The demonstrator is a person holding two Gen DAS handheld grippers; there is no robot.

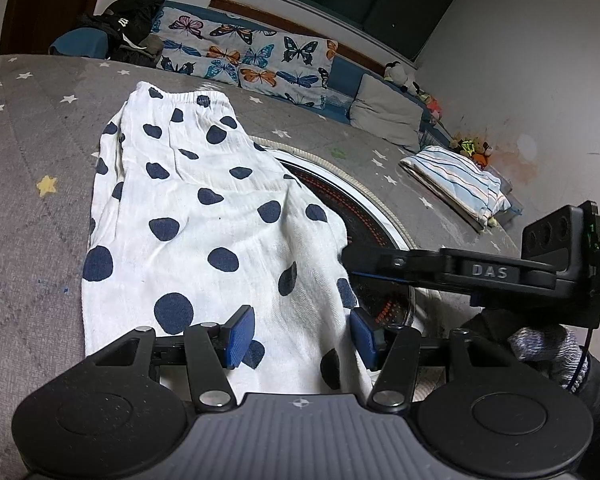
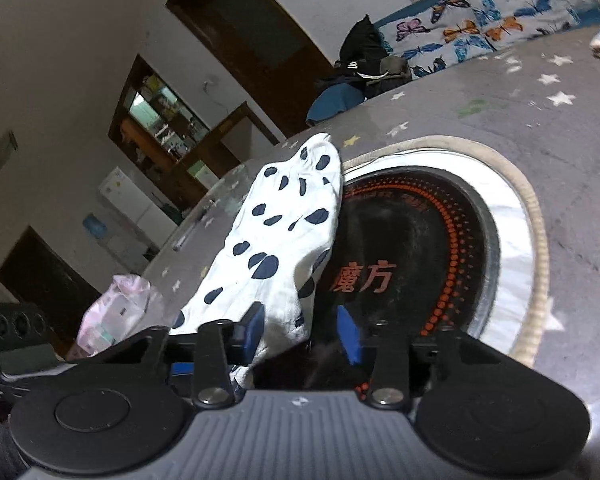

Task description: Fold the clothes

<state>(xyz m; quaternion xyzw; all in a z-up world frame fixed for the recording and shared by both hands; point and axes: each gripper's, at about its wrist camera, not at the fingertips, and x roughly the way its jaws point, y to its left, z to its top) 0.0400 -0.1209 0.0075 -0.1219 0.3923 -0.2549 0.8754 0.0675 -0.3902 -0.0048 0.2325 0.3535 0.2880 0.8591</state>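
Observation:
White trousers with navy dots lie flat on the grey star-patterned table, waistband at the far end. My left gripper is open, its blue pads on either side of the near hem. In the left wrist view my right gripper reaches in from the right at the cloth's right edge. In the right wrist view my right gripper is open, with the trousers' edge between its pads over the black round cooktop.
A folded striped garment lies at the table's far right. A round black inset with orange dots and a white rim sits in the table beside the trousers. A butterfly-print sofa stands behind. A pink packet lies at the table's left edge.

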